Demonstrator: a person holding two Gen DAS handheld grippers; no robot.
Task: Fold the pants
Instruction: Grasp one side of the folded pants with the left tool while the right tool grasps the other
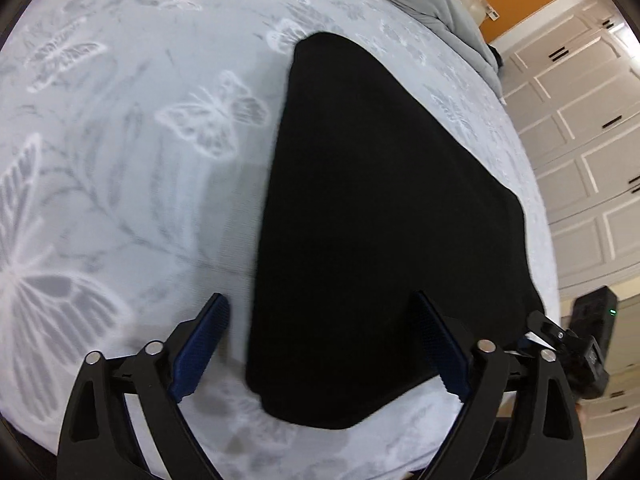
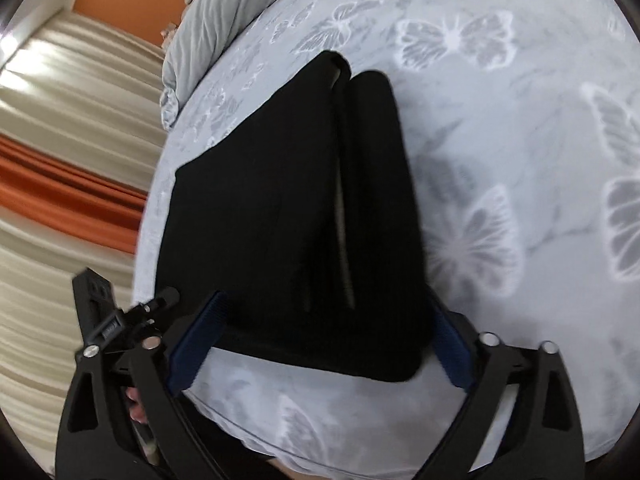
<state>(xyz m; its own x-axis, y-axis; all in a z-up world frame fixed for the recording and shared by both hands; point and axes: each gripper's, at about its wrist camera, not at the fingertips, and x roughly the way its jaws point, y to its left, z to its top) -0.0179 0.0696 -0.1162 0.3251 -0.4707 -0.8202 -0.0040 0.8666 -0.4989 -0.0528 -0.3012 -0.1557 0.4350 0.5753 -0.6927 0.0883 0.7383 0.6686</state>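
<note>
Black pants (image 1: 372,216) lie flat on the bed, folded lengthwise, narrow end far, wide end near me. In the right wrist view the pants (image 2: 280,216) show a lengthwise seam between the two legs. My left gripper (image 1: 324,340) is open above the near edge of the pants, its blue pads (image 1: 204,348) wide apart and holding nothing. My right gripper (image 2: 324,340) is open too, its pads (image 2: 196,344) spread either side of the near hem, empty. The right gripper's body (image 1: 588,344) shows at the right edge of the left wrist view.
The bed has a pale grey sheet with white butterflies (image 1: 120,160). A grey duvet (image 2: 224,12) is bunched at the far end. White panelled wardrobes (image 1: 580,140) stand beyond one bed edge. Cream and orange curtains (image 2: 68,184) hang beyond the other.
</note>
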